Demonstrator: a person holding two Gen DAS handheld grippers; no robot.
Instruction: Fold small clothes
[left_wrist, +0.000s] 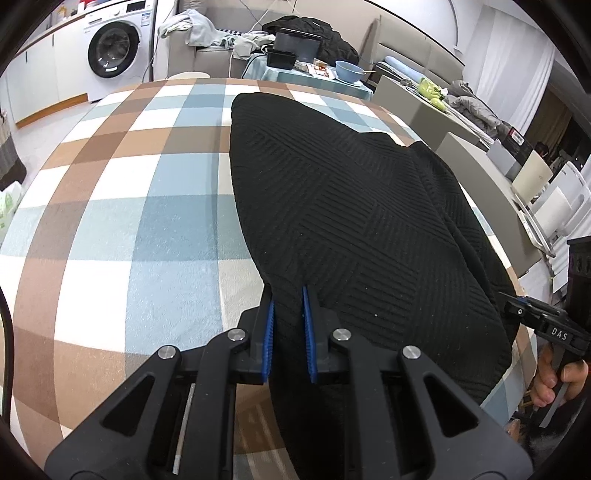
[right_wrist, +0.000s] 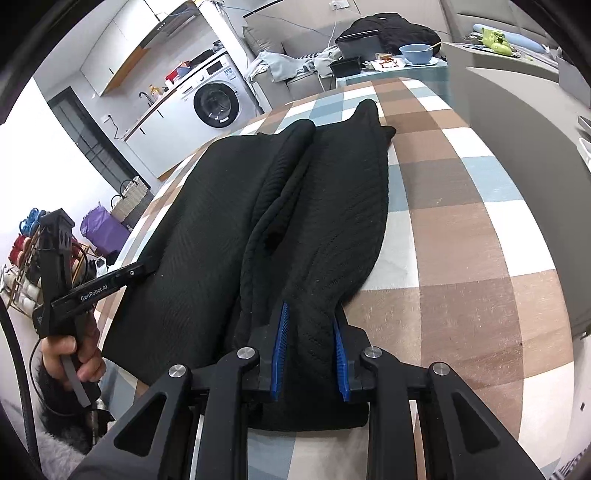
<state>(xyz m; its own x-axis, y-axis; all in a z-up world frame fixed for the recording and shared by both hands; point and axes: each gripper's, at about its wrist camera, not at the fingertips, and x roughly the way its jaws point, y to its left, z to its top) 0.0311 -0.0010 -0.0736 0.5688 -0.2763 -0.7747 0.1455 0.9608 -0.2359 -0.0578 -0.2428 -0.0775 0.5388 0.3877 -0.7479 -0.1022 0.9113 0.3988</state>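
A black ribbed knit garment (left_wrist: 351, 206) lies lengthwise on the checked tablecloth (left_wrist: 129, 184), partly folded into long layers (right_wrist: 207, 221). My left gripper (left_wrist: 287, 290) is shut on its near left edge, with the fabric pinched between the blue pads. In the right wrist view it (right_wrist: 147, 267) bites the garment's left side. My right gripper (right_wrist: 309, 314) is shut on a thick bunch of the near right edge; in the left wrist view its tip (left_wrist: 517, 310) meets the garment's right side. A hand (right_wrist: 74, 354) holds each handle.
Grey chair backs (left_wrist: 472, 173) stand close along the table's right side (right_wrist: 535, 147). Beyond the far edge are a side table with a blue bowl (left_wrist: 349, 71) and black boxes, a sofa with clothes, and a washing machine (left_wrist: 114, 51). A shoe rack (right_wrist: 22, 266) stands on the floor.
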